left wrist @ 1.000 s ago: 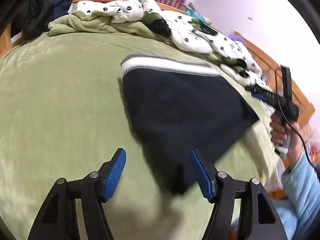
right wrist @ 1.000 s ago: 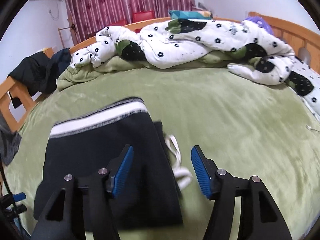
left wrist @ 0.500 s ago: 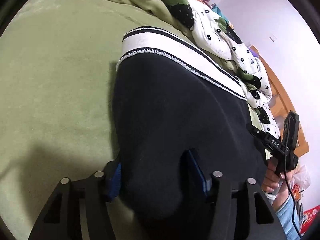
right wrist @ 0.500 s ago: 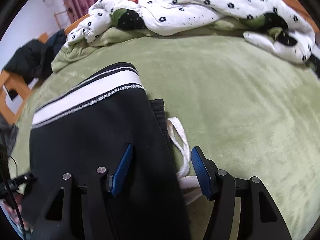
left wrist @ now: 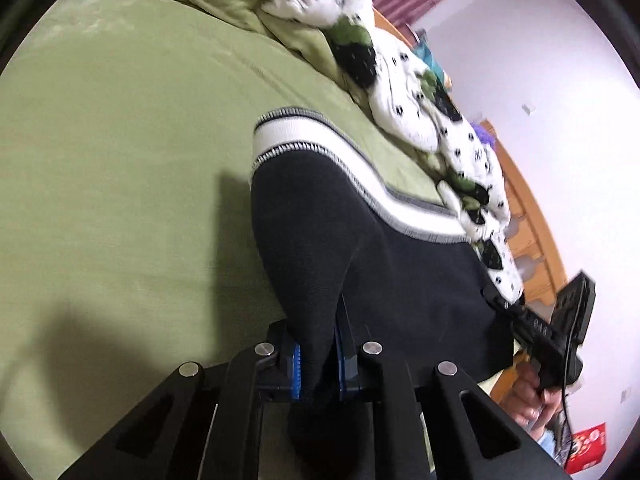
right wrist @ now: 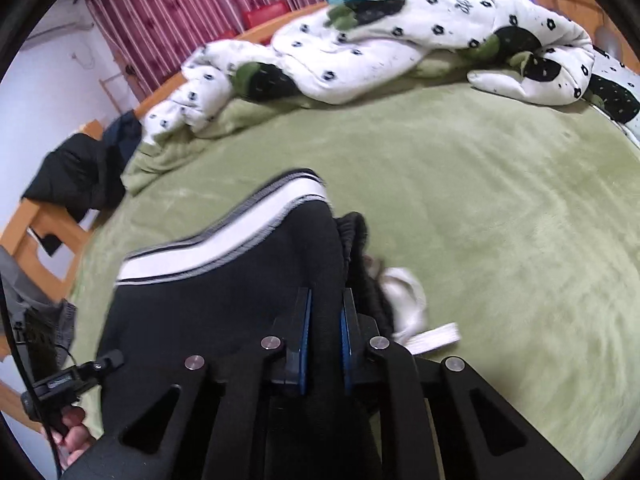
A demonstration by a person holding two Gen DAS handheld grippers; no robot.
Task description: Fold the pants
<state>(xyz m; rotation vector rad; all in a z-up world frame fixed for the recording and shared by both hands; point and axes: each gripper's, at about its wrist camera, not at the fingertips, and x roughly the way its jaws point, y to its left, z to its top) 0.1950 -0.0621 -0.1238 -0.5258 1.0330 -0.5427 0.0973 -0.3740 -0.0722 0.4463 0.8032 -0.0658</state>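
Pants (left wrist: 384,272) lie folded on the green bed (left wrist: 120,160), near edge lifted, and we have both claws clenched on that edge: the left claw (left wrist: 318,364) at one corner, the right claw (right wrist: 324,344) at the other beside the white drawstring (right wrist: 416,320). We judge the risks to be a layer slipping from a thin pinch, uneven lifting skewing the fold, and the loose drawstring trailing out or bunching inside.
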